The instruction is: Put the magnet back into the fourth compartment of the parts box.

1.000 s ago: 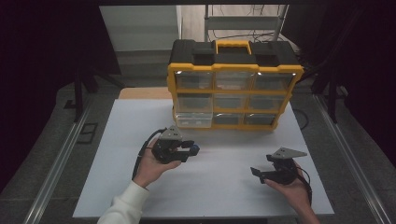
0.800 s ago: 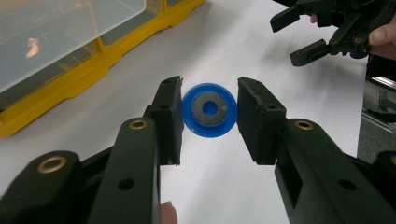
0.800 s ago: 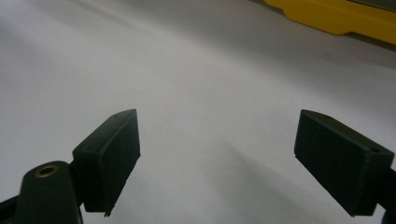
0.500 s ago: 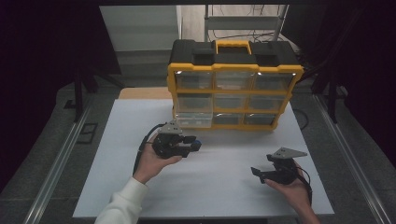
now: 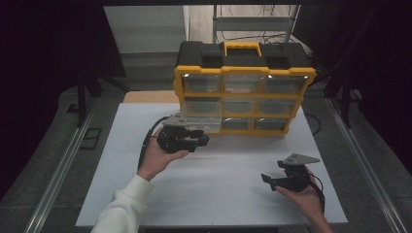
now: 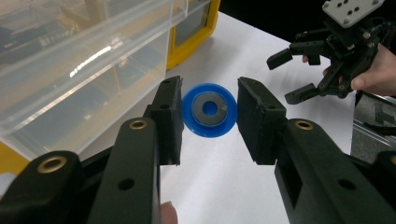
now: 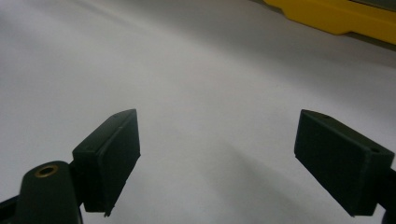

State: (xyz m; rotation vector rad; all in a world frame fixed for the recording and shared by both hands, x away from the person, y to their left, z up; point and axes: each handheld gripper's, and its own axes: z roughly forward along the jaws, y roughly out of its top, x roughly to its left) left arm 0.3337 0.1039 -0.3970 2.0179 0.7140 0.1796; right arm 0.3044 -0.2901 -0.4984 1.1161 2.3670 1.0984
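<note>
Your left tongs [image 6: 209,116] grip a blue disc [image 6: 209,110] edge-on between both pads, held above the white table [image 5: 218,184] just beside the clear drawer [image 6: 84,70] pulled from the yellow organizer [image 5: 243,87]. Your right tongs [image 7: 217,158] gape wide open and empty, low over the table, well apart from the disc.

Ahead of me a yellow-and-black organiser [image 5: 243,87] with clear drawers stands on the white surface [image 5: 223,189]; its bottom-left drawer [image 5: 197,124] is pulled out.

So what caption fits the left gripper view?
Left gripper holding a blue disc beside a pulled-out clear drawer.
</note>
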